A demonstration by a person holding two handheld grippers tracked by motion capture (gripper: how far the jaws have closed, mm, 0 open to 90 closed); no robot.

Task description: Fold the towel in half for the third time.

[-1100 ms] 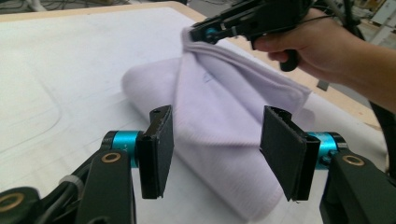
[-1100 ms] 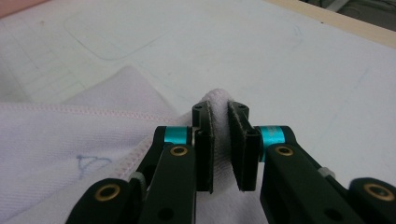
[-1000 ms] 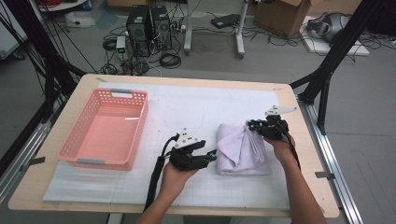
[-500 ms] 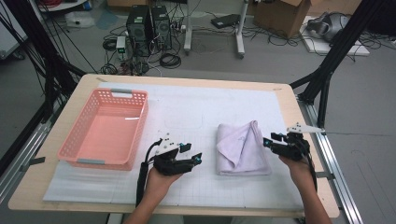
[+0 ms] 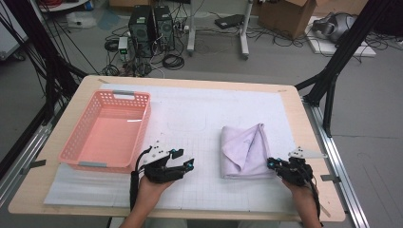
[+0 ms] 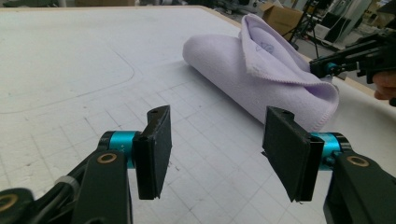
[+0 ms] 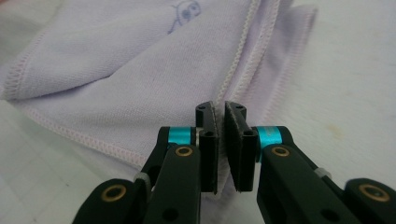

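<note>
Your right gripper (image 7: 220, 140) has just been closing and now pinches the near hem of the folded lilac towel (image 5: 247, 149) lying right of the pink basket (image 5: 107, 133). Your left gripper (image 6: 215, 154) stands spread, empty. Lift from that thin bite and the fold may spill open.

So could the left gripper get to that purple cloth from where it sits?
Probably yes: the left gripper stands open, aimed at the purple cloth, with only bare white mat between them.

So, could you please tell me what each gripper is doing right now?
Left gripper: open, holding nothing.
Right gripper: jaws have just been closing, now shut on the purple cloth at its edge.
</note>
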